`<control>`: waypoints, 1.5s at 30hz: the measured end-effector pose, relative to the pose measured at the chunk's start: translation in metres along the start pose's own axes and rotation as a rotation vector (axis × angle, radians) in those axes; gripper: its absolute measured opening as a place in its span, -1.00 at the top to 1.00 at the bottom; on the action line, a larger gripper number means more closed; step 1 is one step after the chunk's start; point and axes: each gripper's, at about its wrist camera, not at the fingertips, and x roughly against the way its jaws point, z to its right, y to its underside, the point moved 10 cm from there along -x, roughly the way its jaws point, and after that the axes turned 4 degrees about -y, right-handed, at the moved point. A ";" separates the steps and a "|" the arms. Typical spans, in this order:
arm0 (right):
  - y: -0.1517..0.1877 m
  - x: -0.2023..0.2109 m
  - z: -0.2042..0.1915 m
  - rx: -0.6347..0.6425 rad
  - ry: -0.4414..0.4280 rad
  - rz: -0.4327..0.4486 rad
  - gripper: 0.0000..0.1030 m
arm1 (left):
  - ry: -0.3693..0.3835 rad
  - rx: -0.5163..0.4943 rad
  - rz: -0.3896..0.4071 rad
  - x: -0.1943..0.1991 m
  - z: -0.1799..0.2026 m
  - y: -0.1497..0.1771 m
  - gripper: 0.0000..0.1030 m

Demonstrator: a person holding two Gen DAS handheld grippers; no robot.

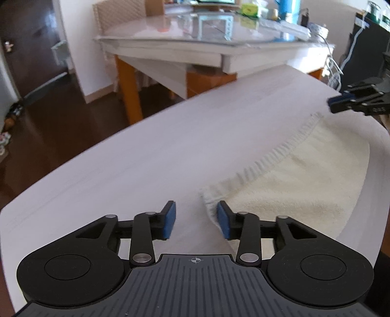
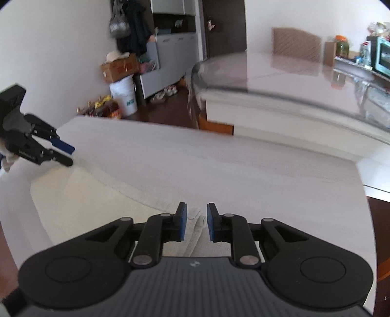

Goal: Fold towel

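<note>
Cream towel (image 1: 304, 170) lying flat on the white bench (image 1: 146, 156), hemmed edge running between both claws. Left claw (image 1: 196, 220) parted, empty, at the towel's near corner. Right claw (image 2: 197, 222) slightly parted over the other corner, gripping nothing.

Counts: 1 towel (image 1: 304, 175), cream, on 1 white tabletop (image 1: 136, 156). 2 hand-held grippers: left hand-held gripper (image 1: 196, 220) & right hand-held gripper (image 2: 197, 223), each w/ 2 fingers, 2 blue pads apiece, so 4 pads total. 1 second table (image 1: 195, 41) behind, glass-topped, w/ 1 woven chair back (image 1: 117, 14) beside it. By the far wall: 1 cardboard box (image 2: 119, 68), 1 white bucket (image 2: 124, 96), 1 grey hanging bag (image 2: 118, 24). 1 dark door (image 2: 223, 26).
</note>
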 end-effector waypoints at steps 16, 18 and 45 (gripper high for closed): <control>0.051 0.007 -0.080 -0.032 -0.078 -0.031 0.60 | 0.020 -0.094 0.033 0.032 0.032 0.034 0.17; 0.056 0.004 -0.075 -0.021 -0.051 -0.061 0.60 | 0.020 -0.113 0.023 0.029 0.036 0.039 0.17; 0.040 0.025 -0.073 0.333 0.066 -0.052 0.38 | 0.125 -0.109 0.050 0.067 0.119 0.058 0.16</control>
